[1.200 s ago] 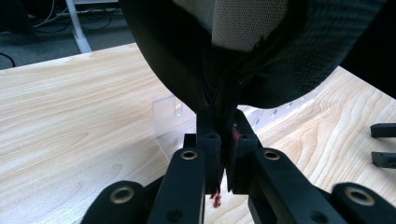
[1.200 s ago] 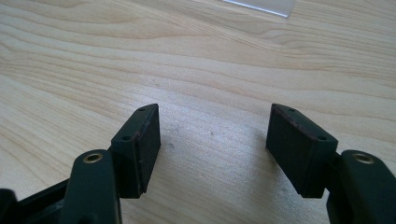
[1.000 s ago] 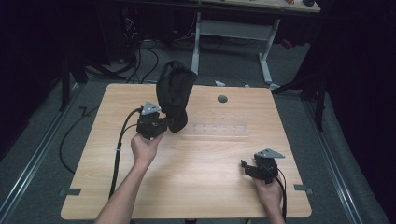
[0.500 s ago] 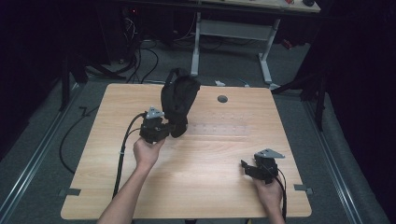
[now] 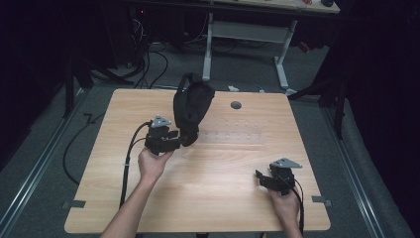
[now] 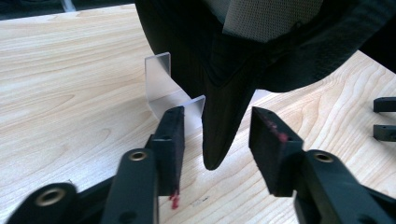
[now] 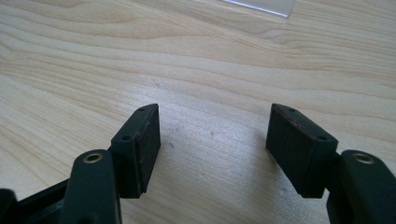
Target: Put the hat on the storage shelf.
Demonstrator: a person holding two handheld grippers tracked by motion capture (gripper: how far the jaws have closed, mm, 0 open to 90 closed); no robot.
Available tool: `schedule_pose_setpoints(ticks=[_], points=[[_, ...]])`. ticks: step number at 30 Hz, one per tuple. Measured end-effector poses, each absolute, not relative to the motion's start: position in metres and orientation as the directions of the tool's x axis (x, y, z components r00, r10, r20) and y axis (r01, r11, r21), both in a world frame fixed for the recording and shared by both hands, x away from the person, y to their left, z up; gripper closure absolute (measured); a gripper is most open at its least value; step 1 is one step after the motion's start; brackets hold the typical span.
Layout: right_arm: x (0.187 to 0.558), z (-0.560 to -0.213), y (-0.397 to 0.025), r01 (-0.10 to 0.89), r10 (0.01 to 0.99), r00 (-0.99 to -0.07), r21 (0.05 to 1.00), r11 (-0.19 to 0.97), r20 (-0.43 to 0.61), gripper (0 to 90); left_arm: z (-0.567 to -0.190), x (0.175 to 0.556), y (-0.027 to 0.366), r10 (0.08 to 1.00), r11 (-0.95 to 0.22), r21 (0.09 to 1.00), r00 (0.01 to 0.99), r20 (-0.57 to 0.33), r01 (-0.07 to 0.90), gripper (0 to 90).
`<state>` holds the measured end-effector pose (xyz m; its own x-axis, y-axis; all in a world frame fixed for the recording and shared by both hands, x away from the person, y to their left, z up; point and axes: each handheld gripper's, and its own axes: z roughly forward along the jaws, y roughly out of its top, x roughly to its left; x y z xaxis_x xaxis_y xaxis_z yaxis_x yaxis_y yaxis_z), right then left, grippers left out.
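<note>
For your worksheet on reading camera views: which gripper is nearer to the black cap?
Left. The left gripper has its open jaws on either side of the black cap brim tip. The right gripper sits far off near the table's front right edge.

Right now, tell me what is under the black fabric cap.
A clear bent plastic stand rises under the black fabric cap from the light wooden table. The cap covers the stand's top, so how it rests there is hidden.
</note>
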<state>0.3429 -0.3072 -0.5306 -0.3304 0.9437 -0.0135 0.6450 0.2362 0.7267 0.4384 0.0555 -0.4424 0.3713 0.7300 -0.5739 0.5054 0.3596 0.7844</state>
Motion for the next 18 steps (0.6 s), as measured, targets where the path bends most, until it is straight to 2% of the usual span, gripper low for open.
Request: schedule_pose_setpoints(ticks=[7,18], points=[[0.343,-0.531,-0.307,0.645,0.944,-0.330,0.727,0.235,-0.013,35.4,-0.438,0.434,0.059,0.728,0.355,0.784,0.376,-0.574,0.509,46.4],[0.343,-0.531,-0.308,0.643,0.943,-0.333,0.727,0.239,-0.016,35.4,-0.432,0.427,0.069,0.727,0.365,0.782,0.371,-0.578,0.505,43.5]])
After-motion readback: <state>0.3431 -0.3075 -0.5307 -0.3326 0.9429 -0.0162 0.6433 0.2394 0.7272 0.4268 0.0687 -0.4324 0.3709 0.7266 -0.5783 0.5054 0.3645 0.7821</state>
